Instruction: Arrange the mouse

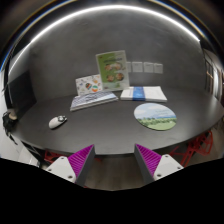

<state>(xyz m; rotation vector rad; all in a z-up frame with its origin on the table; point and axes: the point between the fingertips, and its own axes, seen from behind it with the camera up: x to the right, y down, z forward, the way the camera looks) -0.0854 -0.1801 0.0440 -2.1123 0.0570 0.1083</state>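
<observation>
Tongs were spread wide with nothing between them — mouse sat well ahead and left on the dark worktop, round mat off right, papers beyond.

The single camera is riding on the gripper, looking forward along its two fingers and slightly down across a dark table. It is sitting back from the table's near edge, facing the far wall.
</observation>
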